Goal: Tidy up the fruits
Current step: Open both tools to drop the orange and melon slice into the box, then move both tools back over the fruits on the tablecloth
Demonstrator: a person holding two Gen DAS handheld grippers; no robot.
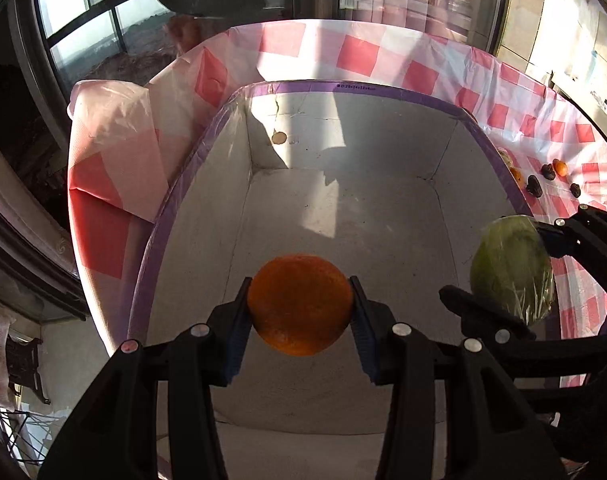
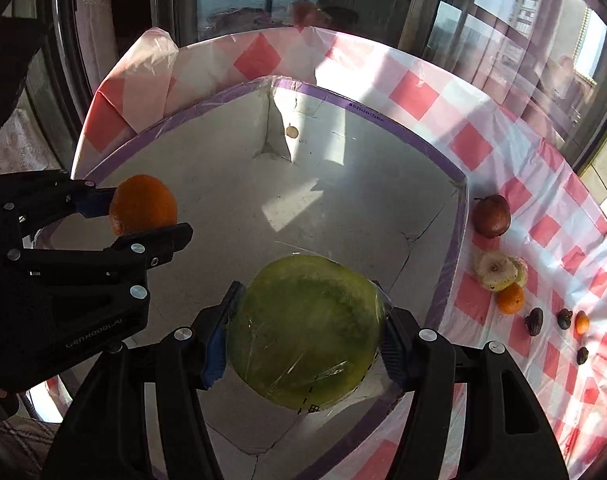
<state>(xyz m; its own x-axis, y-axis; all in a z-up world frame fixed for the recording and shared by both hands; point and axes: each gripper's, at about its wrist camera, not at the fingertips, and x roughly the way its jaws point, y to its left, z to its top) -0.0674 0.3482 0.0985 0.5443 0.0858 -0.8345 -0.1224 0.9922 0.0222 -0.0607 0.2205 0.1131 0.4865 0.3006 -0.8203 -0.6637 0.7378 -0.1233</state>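
Note:
My left gripper (image 1: 300, 306) is shut on an orange (image 1: 300, 304) and holds it above the inside of a white box with a purple taped rim (image 1: 315, 87). The orange also shows in the right wrist view (image 2: 143, 204), with the left gripper (image 2: 143, 214) around it. My right gripper (image 2: 305, 334) is shut on a green melon wrapped in plastic film (image 2: 307, 330), also held over the box (image 2: 459, 216). In the left wrist view the melon (image 1: 511, 268) and right gripper (image 1: 503, 268) are at the right.
The box stands on a table with a red-and-white checked cloth (image 2: 415, 92). Right of the box lie a dark red apple (image 2: 492, 216), a cut pale fruit (image 2: 497, 270), a small orange (image 2: 510, 299), a tiny orange fruit (image 2: 582, 322) and several dark dried fruits (image 2: 534, 321). Windows stand behind.

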